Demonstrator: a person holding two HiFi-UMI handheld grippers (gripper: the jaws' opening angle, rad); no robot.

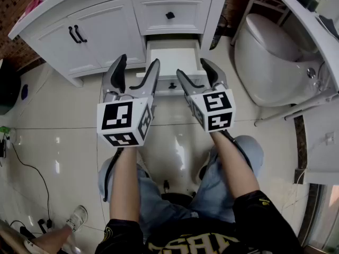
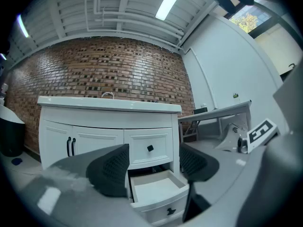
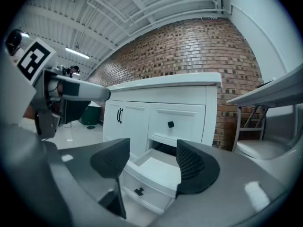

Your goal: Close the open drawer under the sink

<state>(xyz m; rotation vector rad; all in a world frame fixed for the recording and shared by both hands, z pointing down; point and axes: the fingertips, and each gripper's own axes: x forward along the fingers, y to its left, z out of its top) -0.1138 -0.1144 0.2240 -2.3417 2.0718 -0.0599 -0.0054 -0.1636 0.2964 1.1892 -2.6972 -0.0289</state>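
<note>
A white vanity cabinet (image 1: 106, 30) stands ahead, under the sink. Its lower drawer (image 1: 174, 57) is pulled out and looks empty; a black knob (image 1: 172, 85) sits on its front panel. The upper drawer (image 1: 170, 15) above it is closed. My left gripper (image 1: 137, 63) hovers open, short of the drawer's left front corner and touching nothing. My right gripper (image 1: 193, 67) is open too, just short of the drawer's right front. In the left gripper view the drawer (image 2: 154, 188) shows between and below the open gripper (image 2: 154, 167). The right gripper view shows the drawer (image 3: 156, 171) past the open gripper (image 3: 151, 162).
A white toilet (image 1: 270, 57) stands right of the cabinet, beside a white metal-legged table (image 1: 318, 30). A dark bin (image 1: 8, 83) sits far left, and a black cable (image 1: 32, 168) runs over the glossy tiled floor. The person's knees are below the grippers. Another person's shoe (image 1: 77, 216) is at bottom left.
</note>
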